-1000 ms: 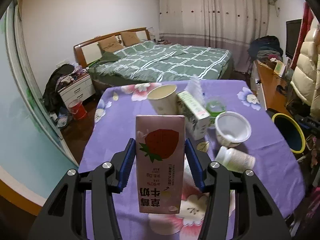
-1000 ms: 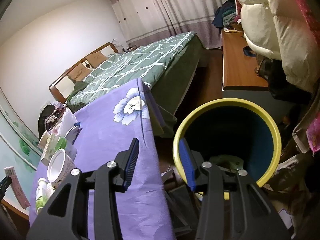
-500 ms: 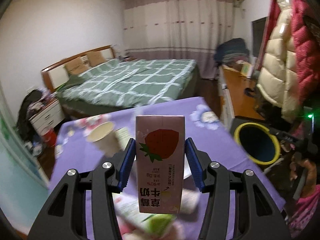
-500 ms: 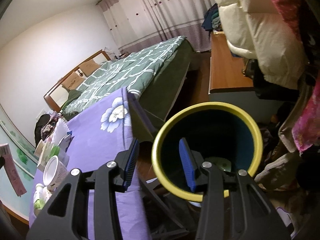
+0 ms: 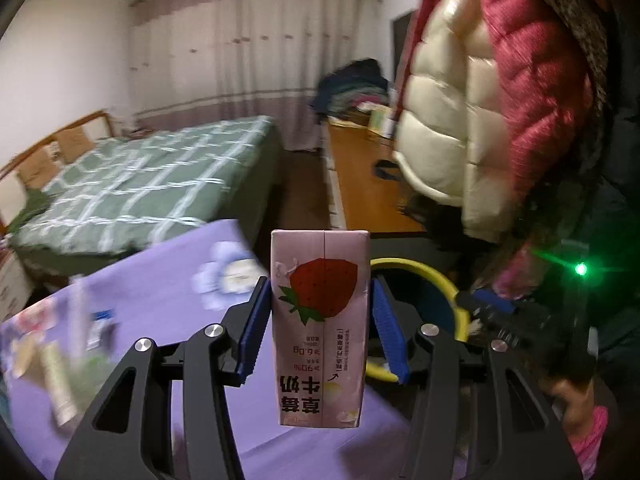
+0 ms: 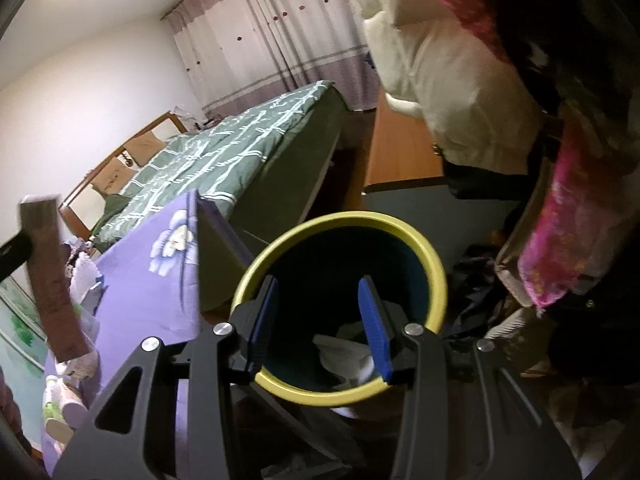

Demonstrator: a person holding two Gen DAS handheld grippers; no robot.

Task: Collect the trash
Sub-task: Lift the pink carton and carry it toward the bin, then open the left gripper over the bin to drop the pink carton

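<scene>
My left gripper (image 5: 320, 316) is shut on a pink strawberry milk carton (image 5: 320, 320), held upside down above the purple flowered tablecloth (image 5: 160, 312). Behind the carton is the yellow-rimmed dark bin (image 5: 436, 280) on the floor. My right gripper (image 6: 318, 316) is open and empty, hovering over the mouth of the bin (image 6: 432, 264), which holds crumpled white trash (image 6: 348, 356). The carton (image 6: 52, 280) also shows at the left of the right wrist view.
Cups and bottles (image 6: 64, 396) lie on the table (image 6: 152, 296) at the left. A green checked bed (image 5: 140, 176) is behind, a wooden desk (image 5: 364, 184) and hanging puffy coats (image 5: 500, 100) at the right.
My left gripper has swung right with the carton, away from the table's trash and toward the bin. My right gripper has moved further over the bin mouth.
</scene>
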